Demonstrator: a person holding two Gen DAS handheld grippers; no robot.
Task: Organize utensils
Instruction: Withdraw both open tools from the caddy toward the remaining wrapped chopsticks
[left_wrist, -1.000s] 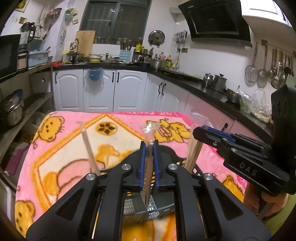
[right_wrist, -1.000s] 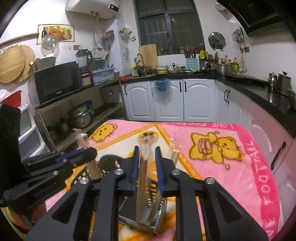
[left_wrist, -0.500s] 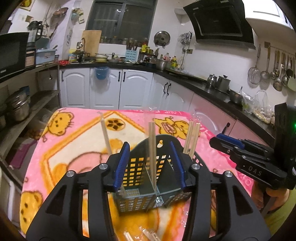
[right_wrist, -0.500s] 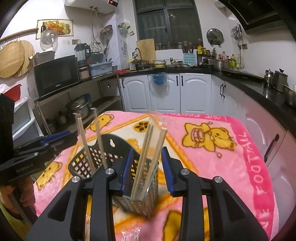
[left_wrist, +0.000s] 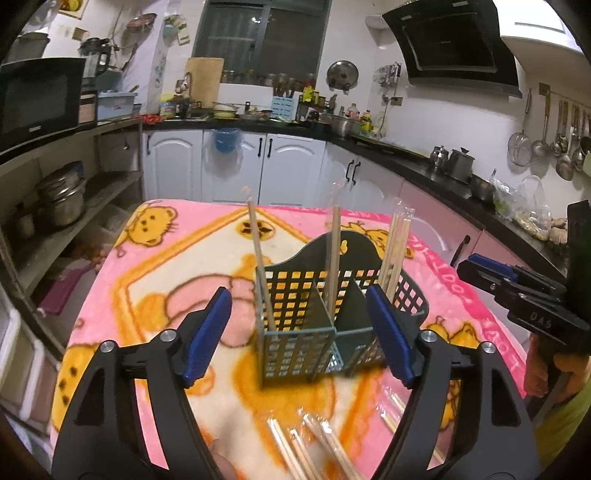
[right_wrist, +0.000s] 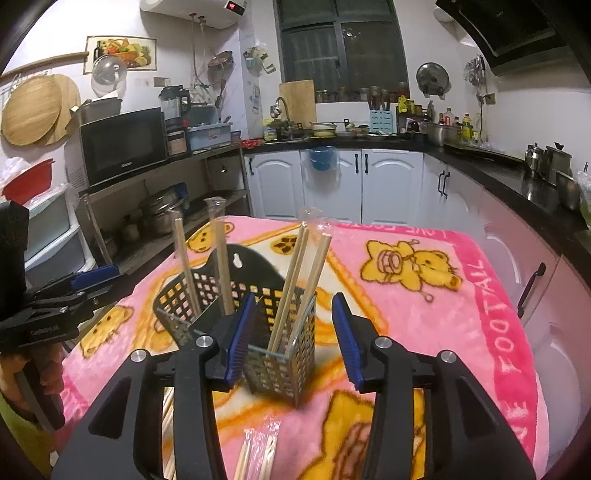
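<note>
Left wrist view: the left gripper (left_wrist: 299, 332) hangs spread wide and empty just short of the dark perforated utensil basket (left_wrist: 332, 295), which stands on the pink blanket (left_wrist: 166, 266) straight ahead between its fingers. The wrapped chopsticks (left_wrist: 334, 258) stand upright because the basket's dividers prop them: one in the left compartment, one in the middle, a bundle to the right whose number I cannot tell. Several loose packets (left_wrist: 314, 450) lie below the fingers, probably next to go in.

Right wrist view: the right gripper (right_wrist: 293, 332) is likewise spread and holding nothing, the basket (right_wrist: 280, 354) ahead and slightly left. Two sticks lean in the near cell, two in the far. The left gripper (right_wrist: 74, 291) sits far left.
</note>
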